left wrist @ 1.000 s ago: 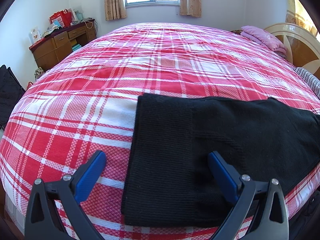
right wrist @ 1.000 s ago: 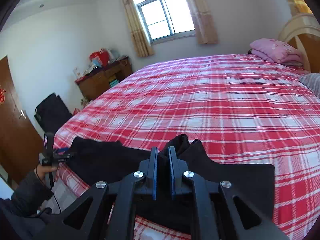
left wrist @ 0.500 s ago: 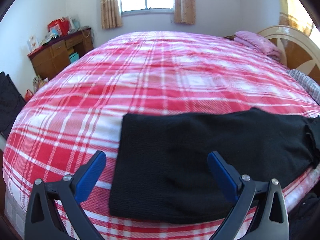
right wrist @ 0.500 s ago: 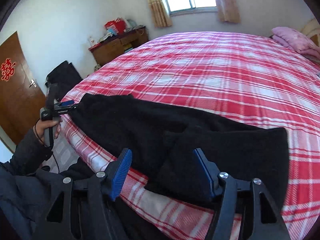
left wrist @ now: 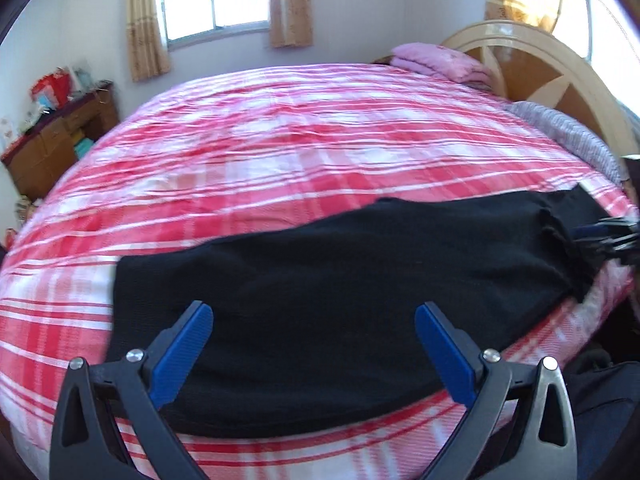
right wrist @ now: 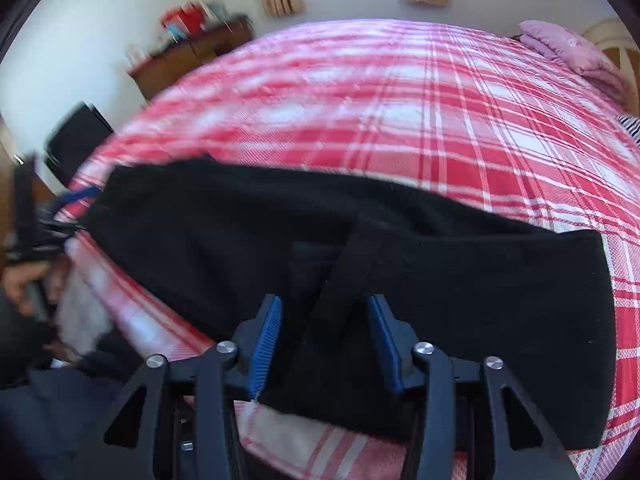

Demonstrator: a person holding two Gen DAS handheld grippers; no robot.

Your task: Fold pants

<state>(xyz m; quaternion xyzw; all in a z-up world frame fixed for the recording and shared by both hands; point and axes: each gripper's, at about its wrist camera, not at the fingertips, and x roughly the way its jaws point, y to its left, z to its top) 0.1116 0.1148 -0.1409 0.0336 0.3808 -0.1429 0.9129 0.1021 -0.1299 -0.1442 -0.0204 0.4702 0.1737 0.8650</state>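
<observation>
We see the black pants lying flat along the red plaid bed's near edge, our left claw spread wide above them, and our right claw parted around a raised fold at 6 o'clock, seemingly without pinching it.
</observation>
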